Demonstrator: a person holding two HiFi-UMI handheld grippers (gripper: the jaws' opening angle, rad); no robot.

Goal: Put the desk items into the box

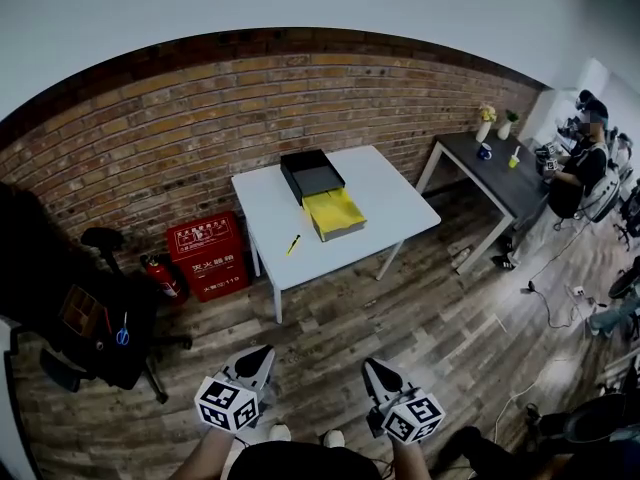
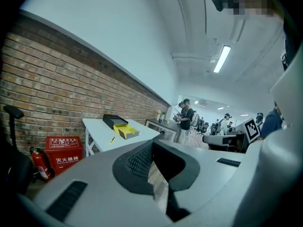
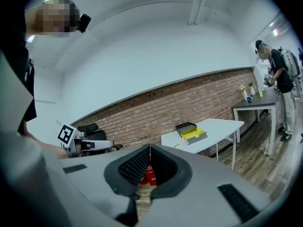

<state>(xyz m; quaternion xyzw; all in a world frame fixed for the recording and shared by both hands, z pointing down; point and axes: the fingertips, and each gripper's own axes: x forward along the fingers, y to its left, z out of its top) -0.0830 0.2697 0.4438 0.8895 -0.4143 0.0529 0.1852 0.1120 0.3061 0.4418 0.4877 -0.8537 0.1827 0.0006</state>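
Far ahead, against the brick wall (image 1: 200,128): a white worktop (image 1: 395,203). On it, a black box (image 1: 312,175) touching an open yellow box (image 1: 334,214). Low and close, well apart from all that: left gripper (image 1: 262,352) and right gripper (image 1: 373,367), both closed on nothing. Near the yellow box, toward the worktop's front edge: a small yellow pen (image 1: 293,244).

Read clearly in one place only: white Chinese characters 灭火器箱 across the front of the red fire-extinguisher cabinet (image 1: 208,258) against the brick wall (image 1: 200,128). Carried smaller white print on its sloped top, too small to make out. Showed black-and-white square code patterns — no letters — on the marker cubes (image 1: 228,405) of the left tool (image 1: 261,355) and right tool (image 1: 374,367).
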